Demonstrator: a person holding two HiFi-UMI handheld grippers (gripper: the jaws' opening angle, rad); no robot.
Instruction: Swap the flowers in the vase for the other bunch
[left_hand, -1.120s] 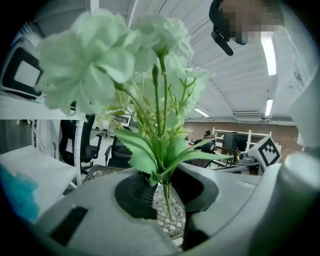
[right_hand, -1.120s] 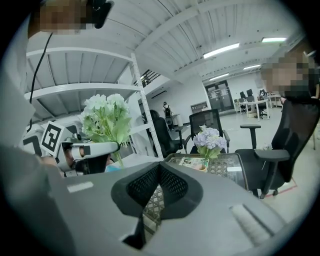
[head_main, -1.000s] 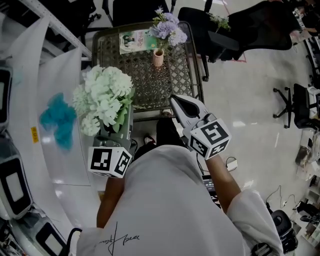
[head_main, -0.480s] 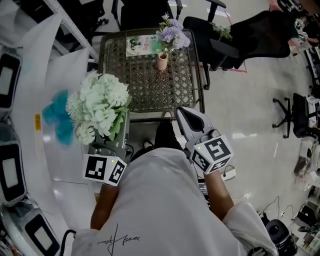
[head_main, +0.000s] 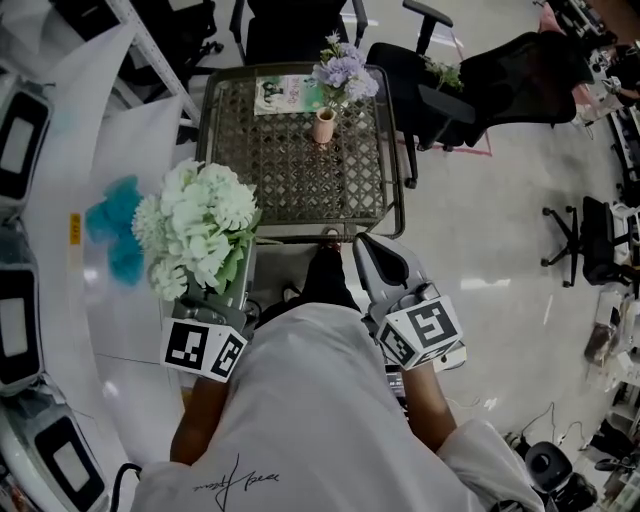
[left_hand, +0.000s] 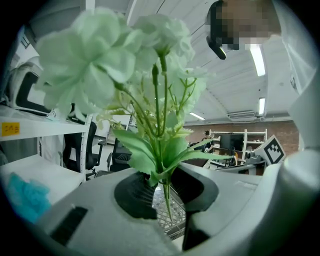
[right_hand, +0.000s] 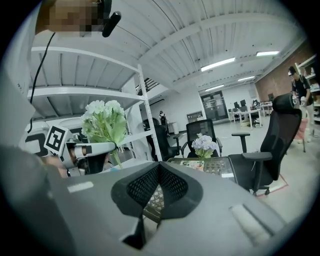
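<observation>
Standing ahead of the person in the head view is a metal lattice table (head_main: 290, 190), with black office chairs (head_main: 500, 70) behind it. Nearer, on the person's left, the white bunch (head_main: 197, 228) rises upright over the left gripper (head_main: 222, 300), beside a white surface with a teal patch (head_main: 112, 228). The left gripper view shows that gripper's jaws clamped on the green stems of the bunch, with leaves and pale blooms spreading above them. The right gripper (head_main: 372, 250) is level with it on the other side, short of the table's near edge; its jaws are pressed together with nothing between them. At the table's far end stands a small pinkish vase (head_main: 323, 126) that holds the purple flowers (head_main: 343, 70). A printed booklet (head_main: 285, 93) lies just beside the vase.
</observation>
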